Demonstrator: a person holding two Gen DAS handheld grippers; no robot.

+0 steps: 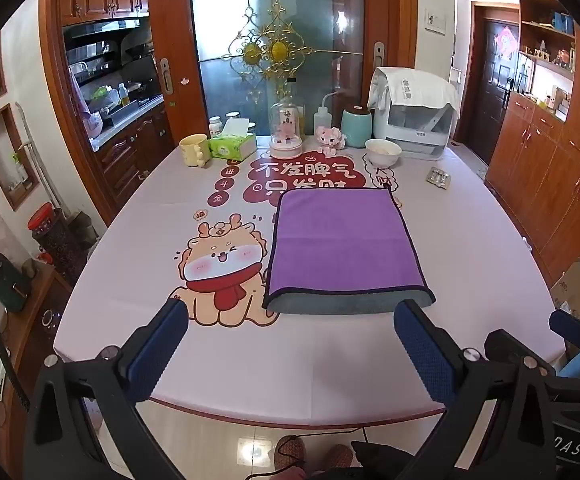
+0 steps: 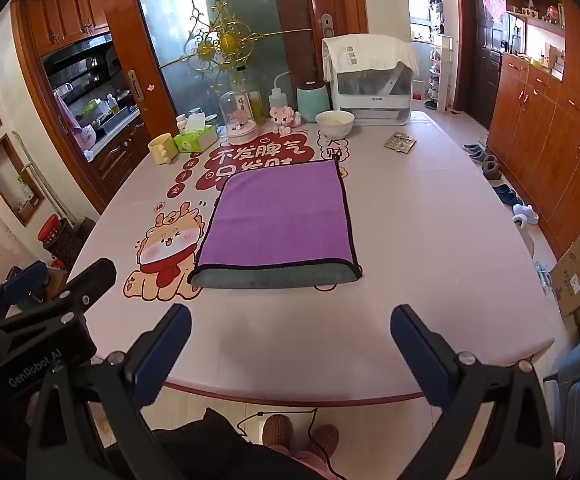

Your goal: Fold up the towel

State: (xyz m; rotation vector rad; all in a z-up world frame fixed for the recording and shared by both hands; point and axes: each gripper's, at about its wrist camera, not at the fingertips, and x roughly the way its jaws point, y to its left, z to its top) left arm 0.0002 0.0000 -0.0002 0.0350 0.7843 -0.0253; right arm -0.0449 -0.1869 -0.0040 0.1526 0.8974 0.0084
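A purple towel [image 1: 341, 240] with a dark hem lies flat on the pink table, folded over so its grey underside shows along the near edge; it also shows in the right wrist view [image 2: 282, 220]. My left gripper [image 1: 290, 320] is open and empty, held above the table's near edge, short of the towel. My right gripper [image 2: 290, 324] is open and empty too, just short of the towel's near edge. The left gripper's body shows at the left of the right wrist view [image 2: 50, 300].
The table [image 1: 469, 260] has a cartoon print. At its far side stand a yellow mug [image 1: 194, 150], a tissue box [image 1: 232, 145], a glass dome [image 1: 286, 132], a teal canister [image 1: 357, 126], a white bowl [image 1: 383, 151] and a white appliance [image 1: 415, 120]. A foil packet [image 1: 437, 178] lies at the right.
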